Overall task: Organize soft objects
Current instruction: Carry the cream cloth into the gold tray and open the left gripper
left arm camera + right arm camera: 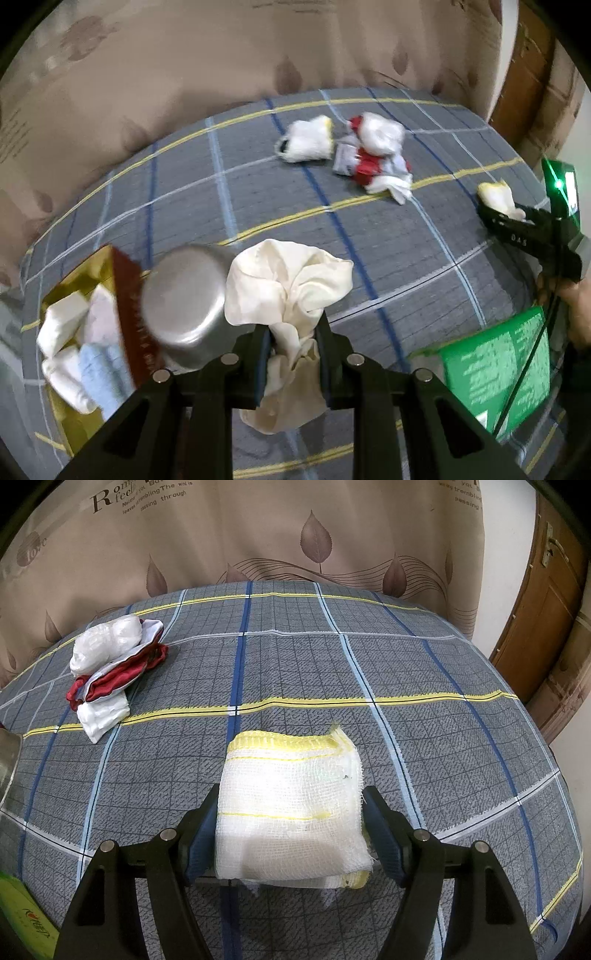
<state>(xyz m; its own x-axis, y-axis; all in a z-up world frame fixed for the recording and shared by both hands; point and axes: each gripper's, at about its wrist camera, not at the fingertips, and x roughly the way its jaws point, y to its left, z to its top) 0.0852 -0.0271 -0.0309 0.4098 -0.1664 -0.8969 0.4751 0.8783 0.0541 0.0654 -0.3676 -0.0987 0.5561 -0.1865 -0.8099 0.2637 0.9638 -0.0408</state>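
Observation:
In the left wrist view my left gripper [294,328] is shut on a bunched cream cloth [288,280], held above the checked grey bedsheet [369,240]. My right gripper [291,797] is shut on a folded white gauze cloth with yellow trim [288,768], gripped by its sides just over the sheet. The left view also shows that right gripper [517,218] at the right edge with the gauze cloth [496,195] in it. A yellow box [62,417] at lower left holds several folded white and pale blue cloths.
A metal pot [184,295] stands beside the yellow box. Another gauze cloth [308,138] and a red and white cloth pile [373,155] lie at the far side, the pile [107,664] also seen from the right wrist. A green carton [495,365] sits at lower right. A curtain [295,535] hangs behind.

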